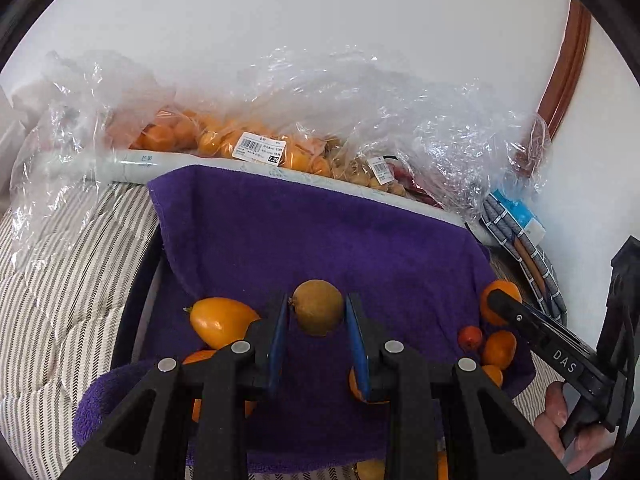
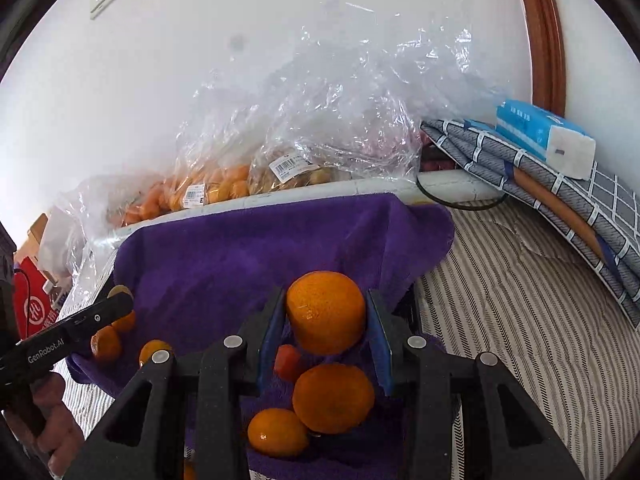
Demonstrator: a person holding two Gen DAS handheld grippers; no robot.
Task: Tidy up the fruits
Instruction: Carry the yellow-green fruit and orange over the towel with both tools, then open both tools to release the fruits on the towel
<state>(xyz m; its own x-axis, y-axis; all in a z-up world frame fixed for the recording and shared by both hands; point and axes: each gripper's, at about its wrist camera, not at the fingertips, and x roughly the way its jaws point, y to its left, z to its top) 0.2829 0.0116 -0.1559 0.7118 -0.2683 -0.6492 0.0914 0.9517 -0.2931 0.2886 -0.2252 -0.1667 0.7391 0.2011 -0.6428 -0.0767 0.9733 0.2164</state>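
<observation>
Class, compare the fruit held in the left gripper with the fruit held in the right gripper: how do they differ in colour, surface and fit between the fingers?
The brown fruit in the left gripper is dull olive-brown; the orange in the right gripper is bright orange. The brown fruit looks matte with a small stem nub; the orange is glossy and dimpled. The orange needs wider-set jaws than the brown fruit. Both are roundish, clamped between blue pads above the purple towel.
</observation>
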